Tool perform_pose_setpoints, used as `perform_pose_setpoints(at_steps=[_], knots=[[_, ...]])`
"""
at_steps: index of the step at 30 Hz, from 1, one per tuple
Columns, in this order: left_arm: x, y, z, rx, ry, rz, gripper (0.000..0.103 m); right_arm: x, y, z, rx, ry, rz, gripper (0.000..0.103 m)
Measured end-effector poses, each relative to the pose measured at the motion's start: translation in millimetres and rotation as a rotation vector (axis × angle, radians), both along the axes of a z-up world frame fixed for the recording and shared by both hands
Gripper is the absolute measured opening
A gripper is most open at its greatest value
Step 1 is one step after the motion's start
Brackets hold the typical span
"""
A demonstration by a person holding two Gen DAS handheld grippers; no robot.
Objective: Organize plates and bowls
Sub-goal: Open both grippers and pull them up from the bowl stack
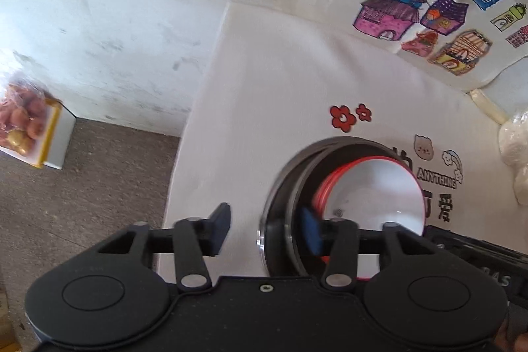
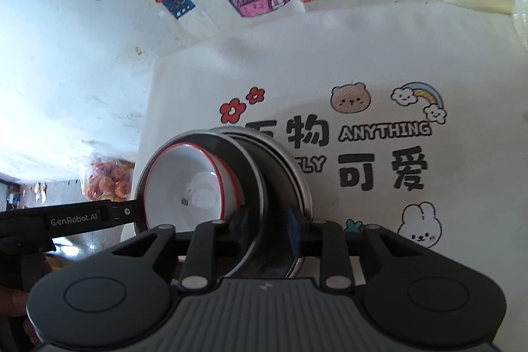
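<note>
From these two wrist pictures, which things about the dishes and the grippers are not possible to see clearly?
- Left wrist view: the number of red-rimmed white bowls nested in the round metal plates; motion blur smears the rims.
- Right wrist view: the right gripper grip on the plates; they cover its left finger.
- Both views: the stack's lower edge, behind the gripper bodies.

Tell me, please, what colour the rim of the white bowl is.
Red; the bowl shows it best in the right wrist view.
</note>
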State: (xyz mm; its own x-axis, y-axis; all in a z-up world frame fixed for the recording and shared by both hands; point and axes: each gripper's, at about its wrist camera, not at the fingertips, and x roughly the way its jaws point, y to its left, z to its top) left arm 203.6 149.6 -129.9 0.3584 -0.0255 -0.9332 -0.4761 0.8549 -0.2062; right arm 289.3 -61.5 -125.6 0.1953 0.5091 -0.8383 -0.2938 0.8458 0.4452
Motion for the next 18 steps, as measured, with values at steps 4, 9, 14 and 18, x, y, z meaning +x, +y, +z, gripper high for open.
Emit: perform_pose_setpoints(at_steps=[4,9,14,18], knots=[[-7.3,1.3,4.5,0.007,-0.014,0.015,0.058,-4.5,-4.7,3.5,0.016,-0.026,-0.018,0.035],[-16.9,-2.0,10.5,0.03,-0.028,0.026,0.078,-12.7,-11.1,7.9,0.026,-0.055,-0.037,0.042],[-27.0,-9.1,18.5,-0.012,-0.077,0.02,0.1,-23.5,-19.3,13.5,0.039,-0.076,-0.056,0.065],[-31.6,-19.0,24.9,-0.004,-0.075,0.002,0.102,-34.6,-27.4,21.6,0.048,-0.097,-0.067,0.071]])
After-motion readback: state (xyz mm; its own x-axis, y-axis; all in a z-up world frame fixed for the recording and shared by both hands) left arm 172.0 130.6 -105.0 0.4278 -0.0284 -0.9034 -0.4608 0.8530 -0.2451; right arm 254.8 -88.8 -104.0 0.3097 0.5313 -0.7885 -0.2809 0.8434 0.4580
